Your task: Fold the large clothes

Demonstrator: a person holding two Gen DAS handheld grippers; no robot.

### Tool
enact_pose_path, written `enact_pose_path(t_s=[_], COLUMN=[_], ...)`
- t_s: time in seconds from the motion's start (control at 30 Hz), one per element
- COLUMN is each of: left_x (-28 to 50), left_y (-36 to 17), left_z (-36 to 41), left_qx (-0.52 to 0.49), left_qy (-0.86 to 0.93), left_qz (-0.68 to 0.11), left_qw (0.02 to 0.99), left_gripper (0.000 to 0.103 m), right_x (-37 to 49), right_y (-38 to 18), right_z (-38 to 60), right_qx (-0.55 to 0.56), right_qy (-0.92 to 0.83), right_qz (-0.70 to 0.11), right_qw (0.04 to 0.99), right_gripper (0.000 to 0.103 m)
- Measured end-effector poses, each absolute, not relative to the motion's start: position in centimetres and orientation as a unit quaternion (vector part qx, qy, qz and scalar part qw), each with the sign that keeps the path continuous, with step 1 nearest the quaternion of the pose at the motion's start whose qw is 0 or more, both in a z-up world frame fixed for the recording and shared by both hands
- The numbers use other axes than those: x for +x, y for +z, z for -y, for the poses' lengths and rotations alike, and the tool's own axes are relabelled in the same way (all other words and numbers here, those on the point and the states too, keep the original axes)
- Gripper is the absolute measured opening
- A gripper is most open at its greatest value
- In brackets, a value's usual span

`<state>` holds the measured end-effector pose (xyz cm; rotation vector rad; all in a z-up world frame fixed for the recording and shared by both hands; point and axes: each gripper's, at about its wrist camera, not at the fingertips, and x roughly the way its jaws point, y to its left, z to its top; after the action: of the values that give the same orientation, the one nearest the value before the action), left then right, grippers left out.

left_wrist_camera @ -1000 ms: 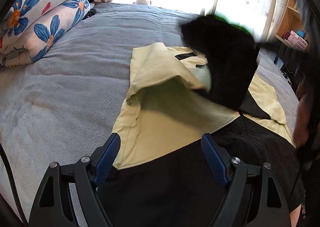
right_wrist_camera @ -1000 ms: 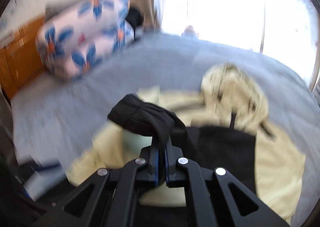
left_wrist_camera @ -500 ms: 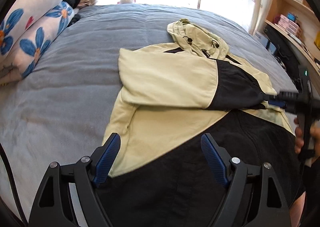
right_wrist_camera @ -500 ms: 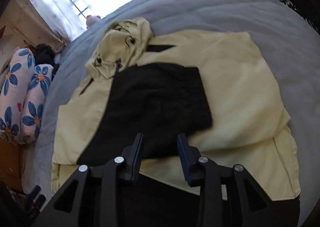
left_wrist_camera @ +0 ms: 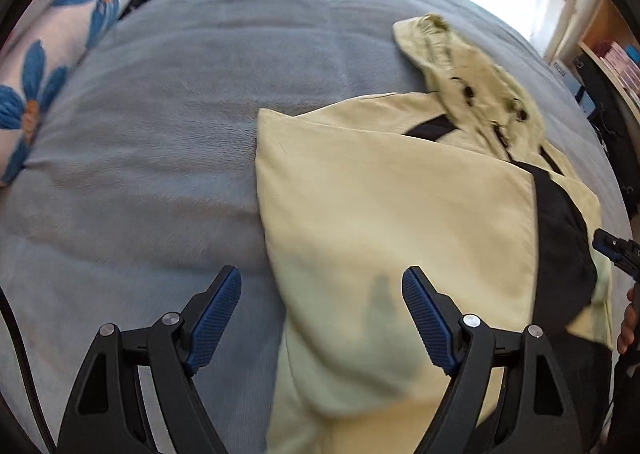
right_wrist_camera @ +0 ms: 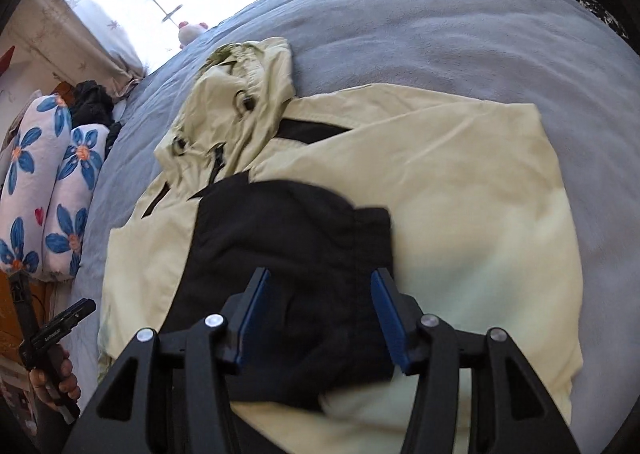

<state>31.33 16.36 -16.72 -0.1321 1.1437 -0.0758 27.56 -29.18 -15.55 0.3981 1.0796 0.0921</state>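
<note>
A pale yellow and black hooded jacket (left_wrist_camera: 384, 222) lies on a grey bed (left_wrist_camera: 160, 126), with its hood (left_wrist_camera: 460, 66) at the far end. Its left sleeve is folded across the chest, with the black cuff end (right_wrist_camera: 292, 254) on top. My left gripper (left_wrist_camera: 322, 314) is open and empty, just above the jacket's left folded edge. My right gripper (right_wrist_camera: 318, 314) is open and empty, just above the black sleeve end. The jacket (right_wrist_camera: 460, 214) fills the right wrist view too.
Flower-patterned rolled bedding (left_wrist_camera: 52, 66) lies along the bed's left side and shows in the right wrist view (right_wrist_camera: 44, 182). A bright window is behind the bed. Shelves (left_wrist_camera: 616, 50) stand at the right. The other gripper shows at each view's edge (right_wrist_camera: 52, 338).
The right gripper carried the black sleeve end across the jacket, laid it down and opened. The left gripper moved forward and left, to the jacket's left edge.
</note>
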Motion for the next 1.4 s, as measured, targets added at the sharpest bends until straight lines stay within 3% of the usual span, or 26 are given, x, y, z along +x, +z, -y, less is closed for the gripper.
enact_pose_path(t_s=[0.2,0.27,0.33,0.37,0.4,0.43,0.67,0.8,0.9,1.0,1.13,1.4], left_x=[35.4,35.9,36.2,36.1,36.0,35.9,34.9,35.7,35.6,35.2,33.0,28.2], left_y=[-19.8,-20.4,-20.5,-20.4,-20.3,-20.1,-18.4,-20.7,-20.7,-19.5,-16.3,-15.3], left_z=[-16.9,-16.5,-16.2,-16.4,-16.6,-16.8,-17.0,-16.9,-17.5,-17.7,-16.9,-9.7], left_qx=[-0.085,-0.087,-0.076,-0.073,-0.072,-0.075,-0.049,-0.033,-0.043,-0.021,0.008,-0.067], left_qy=[-0.030,-0.037,-0.029,-0.024,-0.017,-0.015,0.007,0.024,0.030,0.059,0.089,0.010], left_qz=[-0.558,-0.556,-0.549,-0.545,-0.541,-0.537,-0.478,-0.488,-0.485,-0.491,-0.452,-0.476], left_qw=[0.825,0.826,0.832,0.835,0.838,0.840,0.877,0.872,0.873,0.869,0.887,0.877], left_gripper=[0.080,0.060,0.025,0.018,0.007,0.004,0.003,0.004,0.010,0.028,0.029,0.029], right_x=[29.9,30.1,30.3,30.4,30.5,30.6,30.4,32.1,31.7,30.4,27.9,25.0], right_y=[-17.3,-17.5,-17.6,-17.6,-17.6,-17.6,-14.5,-18.0,-17.4,-15.5,-12.5,-13.0], right_z=[30.6,30.5,30.2,29.7,29.3,28.8,26.5,25.9,26.1,26.2,24.7,13.7], right_qx=[0.191,0.189,0.179,0.167,0.153,0.136,0.086,0.062,0.065,0.066,0.047,0.069], right_qy=[0.042,0.048,0.057,0.061,0.062,0.063,0.035,0.004,-0.005,-0.017,-0.031,0.131], right_qz=[-0.522,-0.517,-0.513,-0.513,-0.514,-0.516,-0.432,-0.479,-0.484,-0.471,-0.438,-0.456], right_qw=[0.831,0.833,0.838,0.840,0.842,0.844,0.897,0.876,0.873,0.879,0.897,0.877], right_gripper=[0.052,0.052,0.052,0.051,0.036,0.032,0.028,0.029,0.034,0.035,0.044,0.044])
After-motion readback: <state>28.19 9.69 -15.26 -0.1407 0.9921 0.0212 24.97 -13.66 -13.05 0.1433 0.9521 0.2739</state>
